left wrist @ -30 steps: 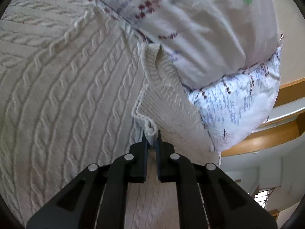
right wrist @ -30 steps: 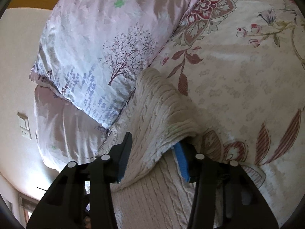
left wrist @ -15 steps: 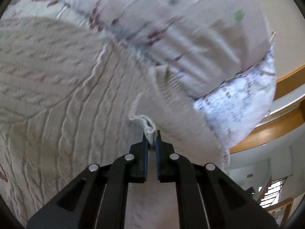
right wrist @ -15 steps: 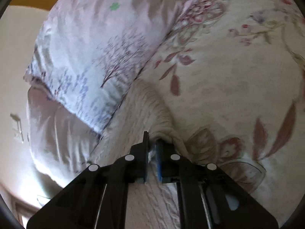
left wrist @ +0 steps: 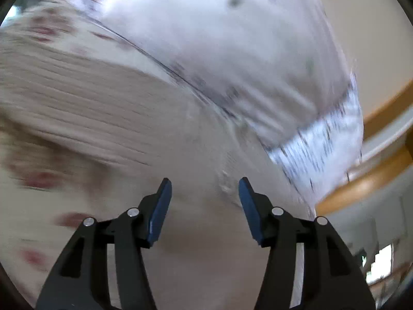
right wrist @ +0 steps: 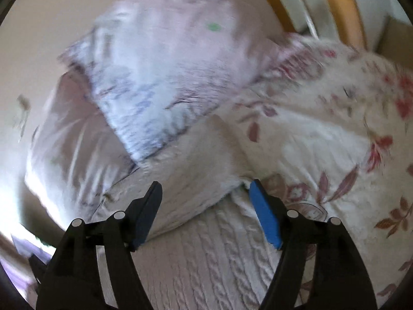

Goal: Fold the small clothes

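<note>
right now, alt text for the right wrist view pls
The right gripper, jaws just opened, hovers over a folded cream cable-knit sweater on a floral bedspread, with a pale printed pillow behind it.

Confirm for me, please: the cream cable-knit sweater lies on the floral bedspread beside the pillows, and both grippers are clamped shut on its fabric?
Not quite. The cable-knit sweater does lie on the floral bedspread beside the pillows, but neither gripper is clamped. The left gripper and the right gripper have just been opening; each wrist view shows the jaws apart, with the knit lying beyond them and pressed by no pad.
</note>
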Tool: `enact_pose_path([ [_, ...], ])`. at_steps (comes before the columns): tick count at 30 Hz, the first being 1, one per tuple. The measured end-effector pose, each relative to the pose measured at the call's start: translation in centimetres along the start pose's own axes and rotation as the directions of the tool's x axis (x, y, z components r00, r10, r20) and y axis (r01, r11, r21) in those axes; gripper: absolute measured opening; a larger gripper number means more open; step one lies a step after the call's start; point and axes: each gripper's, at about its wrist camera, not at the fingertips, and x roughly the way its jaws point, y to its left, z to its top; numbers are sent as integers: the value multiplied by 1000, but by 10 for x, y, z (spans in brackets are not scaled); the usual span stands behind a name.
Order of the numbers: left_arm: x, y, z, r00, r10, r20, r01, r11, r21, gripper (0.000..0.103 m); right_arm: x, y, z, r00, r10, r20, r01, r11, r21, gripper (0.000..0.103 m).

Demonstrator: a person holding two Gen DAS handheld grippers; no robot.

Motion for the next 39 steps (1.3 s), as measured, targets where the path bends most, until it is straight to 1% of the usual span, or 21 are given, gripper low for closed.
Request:
enact_pose_path([
  [2,-29,31,9,996,51,67,-46,996,-75,52,4,8,-5,999,46,-29,-47,998,-29,73],
  [3,-37,42,11,994,71,86,-62,993,-102,52,8,13,-11,995,84,-57,-87,995,-53,73],
  [4,-47,55,14,989,99,108,-84,987,-136,52,11,17,-14,992,102,-71,-107,992,-66,73],
  [6,-63,83,17,978,159,137,-126,967,-222,51,20,27,-24,985,139,-105,-150,983,-102,73],
  [8,-73,105,19,971,185,153,-132,944,-304,49,29,36,-36,975,170,-144,-189,973,-133,73],
  [10,-76,119,22,964,211,163,-144,926,-349,47,35,42,-45,965,195,-175,-221,964,-147,73],
  [13,-76,135,32,961,204,186,-117,912,-394,41,37,46,-53,957,209,-199,-244,954,-171,73],
  [14,-76,141,36,960,201,197,-106,905,-411,40,37,46,-53,955,216,-201,-252,952,-172,73],
  [18,-74,154,48,953,197,229,-72,885,-461,36,40,42,-53,947,240,-213,-273,952,-139,73],
  [20,-71,158,51,950,205,238,-67,872,-485,31,40,37,-52,944,244,-222,-275,954,-118,73],
  [21,-71,162,52,949,204,241,-61,867,-494,27,41,36,-52,942,249,-226,-278,954,-111,73],
  [22,-71,166,53,948,206,242,-58,862,-504,19,43,37,-52,941,250,-228,-280,954,-109,73],
  [24,-69,171,55,949,204,239,-52,853,-519,12,43,38,-53,939,253,-234,-285,952,-112,73],
  [27,-68,179,58,952,188,242,-25,835,-549,9,45,38,-53,935,259,-243,-292,950,-110,73],
  [29,-68,178,61,951,179,254,-12,838,-545,7,45,37,-53,933,265,-245,-297,949,-103,73],
  [31,-72,164,65,943,169,288,-1,865,-502,6,45,36,-52,930,272,-247,-303,948,-97,73],
  [33,-76,145,68,939,123,322,38,892,-451,6,46,35,-52,927,281,-248,-312,946,-93,73],
  [34,-77,131,71,938,75,337,76,907,-413,6,46,35,-52,925,287,-248,-317,944,-90,73],
  [36,-76,103,74,935,-5,355,135,929,-344,6,46,35,-52,923,295,-246,-323,942,-85,73],
  [38,-71,73,74,930,-81,358,187,944,-272,6,46,34,-52,922,301,-244,-328,941,-79,73],
  [39,-66,53,73,927,-134,350,222,949,-224,6,46,33,-52,921,304,-242,-331,941,-77,73],
])
